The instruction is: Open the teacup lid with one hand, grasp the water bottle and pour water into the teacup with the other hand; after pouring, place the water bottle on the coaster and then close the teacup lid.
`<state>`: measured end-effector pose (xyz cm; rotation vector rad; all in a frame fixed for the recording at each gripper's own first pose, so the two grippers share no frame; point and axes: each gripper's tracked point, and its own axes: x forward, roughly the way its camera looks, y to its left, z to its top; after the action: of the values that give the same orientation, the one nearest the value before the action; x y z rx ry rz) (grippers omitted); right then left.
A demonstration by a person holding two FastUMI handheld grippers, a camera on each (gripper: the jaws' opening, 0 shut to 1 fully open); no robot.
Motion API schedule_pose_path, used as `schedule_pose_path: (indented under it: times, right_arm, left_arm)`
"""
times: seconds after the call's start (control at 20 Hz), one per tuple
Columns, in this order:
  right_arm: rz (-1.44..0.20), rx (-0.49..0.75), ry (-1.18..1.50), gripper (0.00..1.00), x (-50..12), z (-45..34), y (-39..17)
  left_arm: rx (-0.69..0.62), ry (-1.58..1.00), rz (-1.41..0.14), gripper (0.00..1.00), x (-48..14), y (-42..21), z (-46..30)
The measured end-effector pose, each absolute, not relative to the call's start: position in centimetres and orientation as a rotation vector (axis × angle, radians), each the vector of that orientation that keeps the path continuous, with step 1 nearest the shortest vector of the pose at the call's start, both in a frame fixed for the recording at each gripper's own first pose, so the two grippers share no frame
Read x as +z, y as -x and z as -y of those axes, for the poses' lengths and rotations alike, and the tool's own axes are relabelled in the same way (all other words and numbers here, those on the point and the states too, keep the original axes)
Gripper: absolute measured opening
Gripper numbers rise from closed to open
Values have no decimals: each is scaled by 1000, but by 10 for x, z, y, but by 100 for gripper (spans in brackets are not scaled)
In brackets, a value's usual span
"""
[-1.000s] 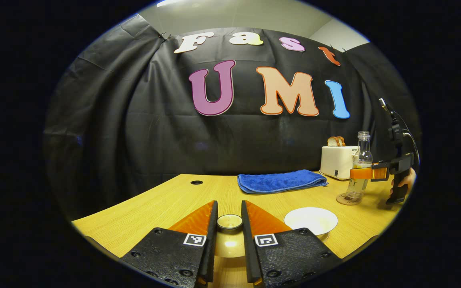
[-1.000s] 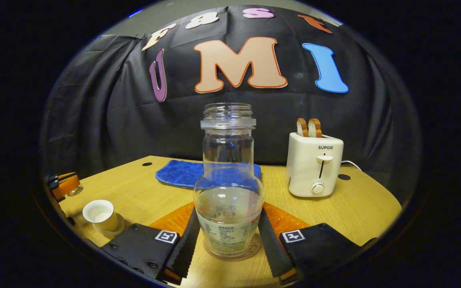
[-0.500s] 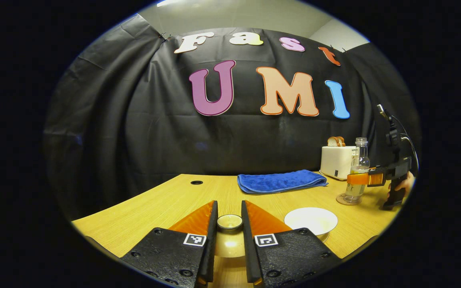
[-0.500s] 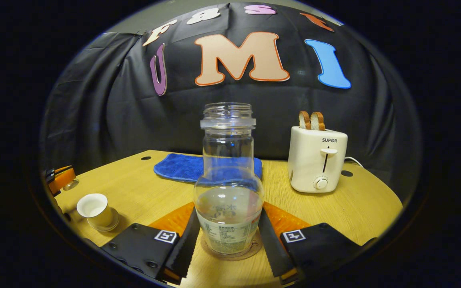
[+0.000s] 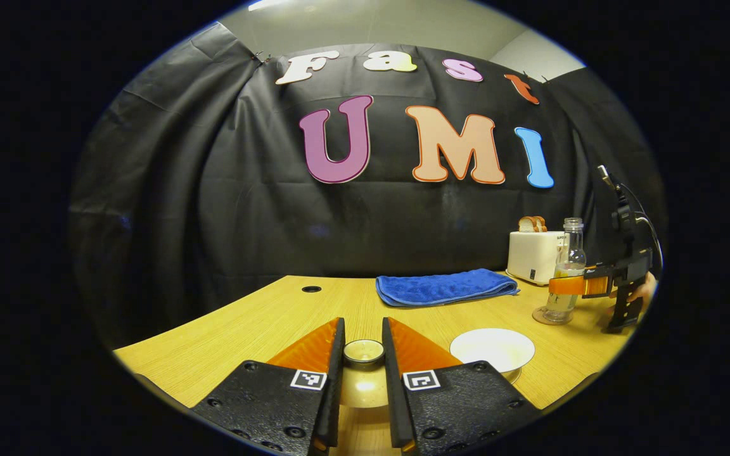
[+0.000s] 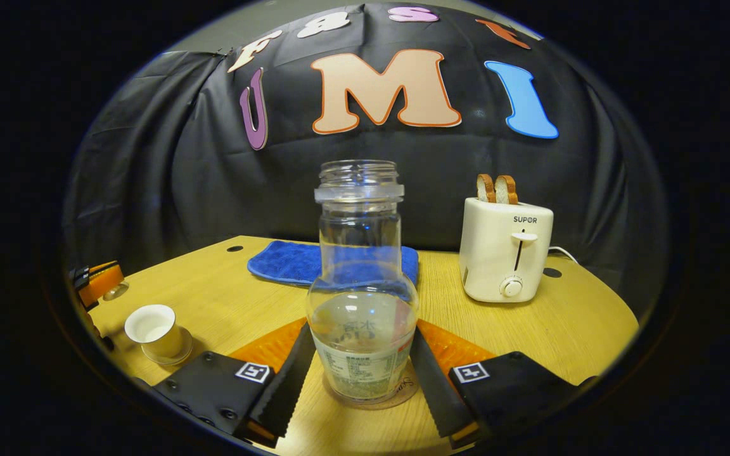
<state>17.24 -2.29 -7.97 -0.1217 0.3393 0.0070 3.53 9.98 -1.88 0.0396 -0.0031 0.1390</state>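
Note:
My left gripper (image 5: 362, 324) is shut on the knob of the glossy teacup lid (image 5: 364, 352), held just above the wooden table (image 5: 263, 323). The open teacup (image 5: 492, 348), white inside, stands just right of it on a saucer. Far right, the clear water bottle (image 5: 568, 266) stands upright on the round coaster (image 5: 541, 316). In the right gripper view the uncapped bottle (image 6: 360, 304), part full, rests on the coaster (image 6: 405, 395). My right gripper (image 6: 360, 330) has both fingers against its sides. The teacup (image 6: 153, 326) and my left gripper (image 6: 100, 283) sit at the far left.
A folded blue towel (image 5: 444, 286) lies at the back of the table. A white toaster (image 6: 507, 256) with two bread slices stands at the back right, behind the bottle. A hand (image 5: 642, 290) holds the right gripper's handle near the table's right edge.
The bottle came down onto the coaster and stands there. The right gripper's fingers have spread slightly. The left gripper with the lid has not moved.

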Motion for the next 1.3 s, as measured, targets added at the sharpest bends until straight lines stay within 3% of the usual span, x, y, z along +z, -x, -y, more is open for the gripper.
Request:
schedule_pose_path:
  times: [0.05, 0.15, 0.2, 0.25, 0.55, 1.15, 1.25, 1.3]
  right_arm:
    - [-336, 6, 126, 85, -78, 23, -171]
    - [-330, 6, 120, 92, -76, 23, -169]
    - [-327, 3, 119, 88, -75, 23, -167]
    - [-323, 4, 117, 92, -73, 24, -165]
    - [-308, 5, 106, 88, -73, 26, -142]
    - [-220, 16, 137, 92, -59, 19, -104]
    - [-211, 20, 139, 88, -58, 19, -98]
    - [-207, 22, 137, 92, -56, 18, -95]
  left_arm:
    - [139, -39, 3, 29, -18, -35, -100]
    - [138, -40, 2, 29, -18, -37, -99]
    - [138, -40, 3, 29, -18, -36, -99]
    - [138, -40, 3, 29, -19, -36, -100]
    - [136, -40, 1, 29, -19, -36, -100]
    - [123, -38, -1, 29, -19, -39, -96]
    - [107, -37, 0, 29, -20, -41, -92]
    - [96, -37, -2, 29, -20, -43, -90]
